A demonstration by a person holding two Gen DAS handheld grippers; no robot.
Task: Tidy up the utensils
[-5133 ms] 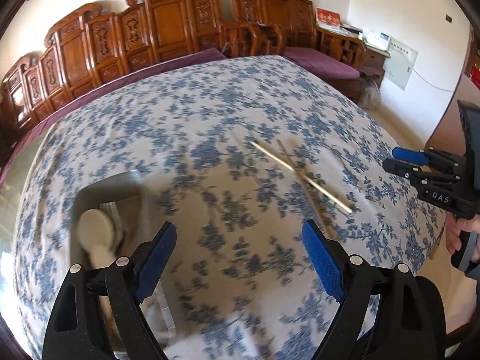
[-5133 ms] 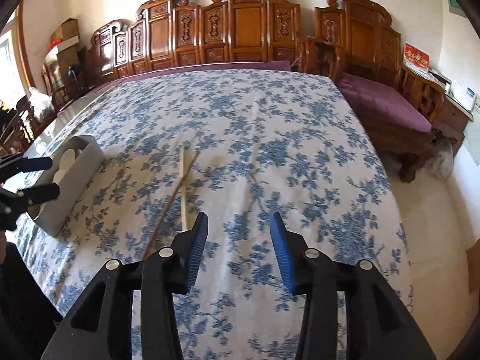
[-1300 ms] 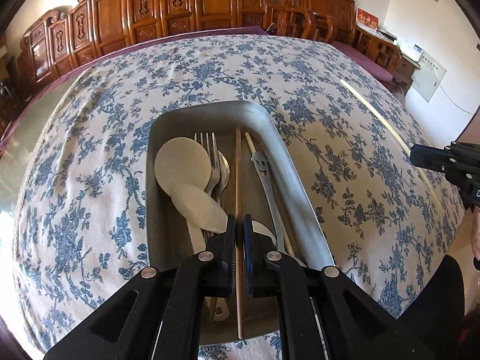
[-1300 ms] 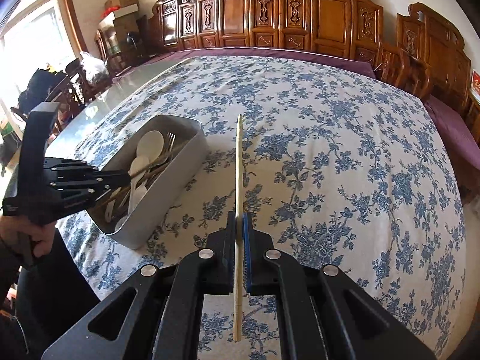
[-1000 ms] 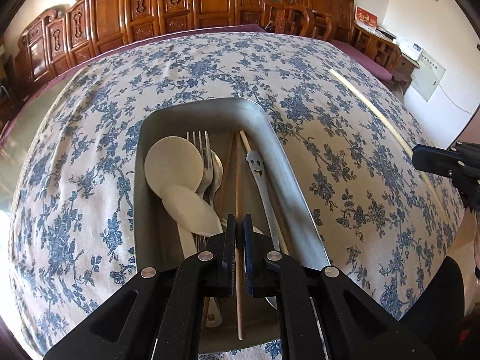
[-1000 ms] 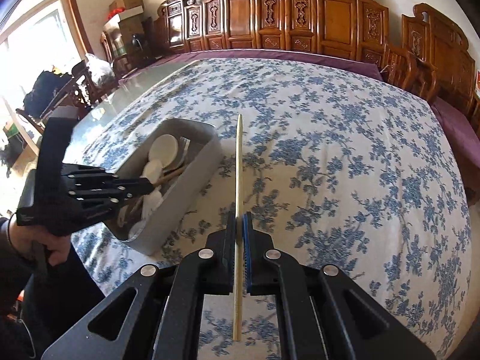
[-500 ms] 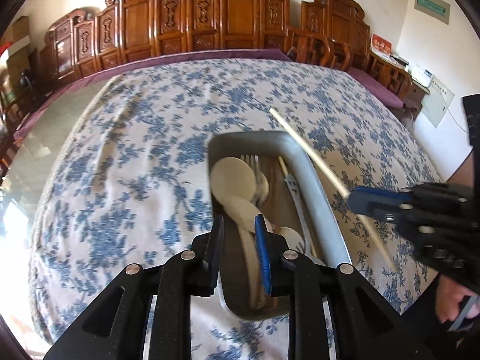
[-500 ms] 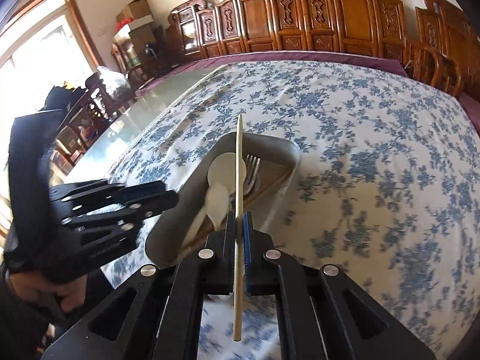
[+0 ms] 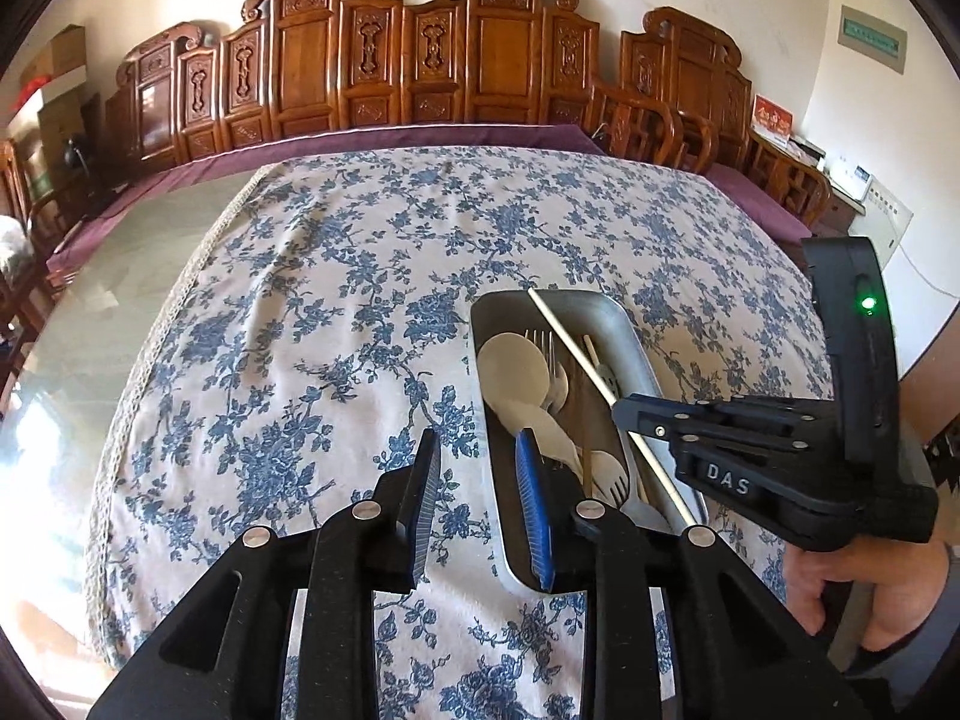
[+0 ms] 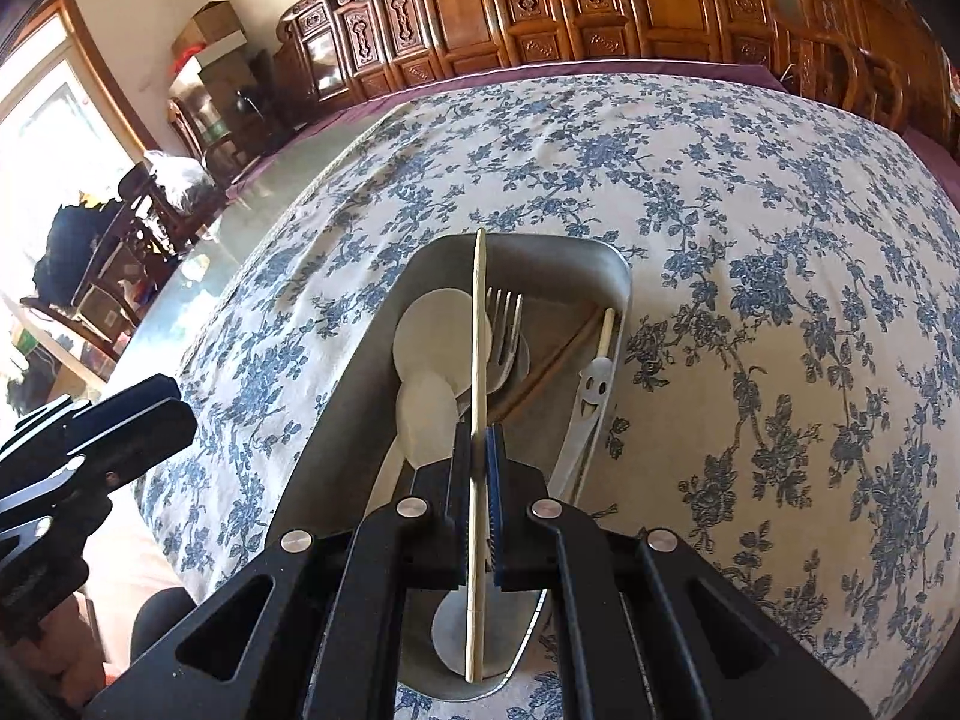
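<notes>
Spoon handles (image 10: 390, 468) in the tray (image 10: 621, 282) — hidden behind the right gripper (image 10: 478, 480).

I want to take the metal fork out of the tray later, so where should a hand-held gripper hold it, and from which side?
Judging by its pose, grip the metal fork at the neck just below its tines, coming straight down from above. Its tines lie exposed near the far end of the tray; its handle runs under the pale spoons and the chopstick held by the right hand-held gripper, so it is buried.
</notes>
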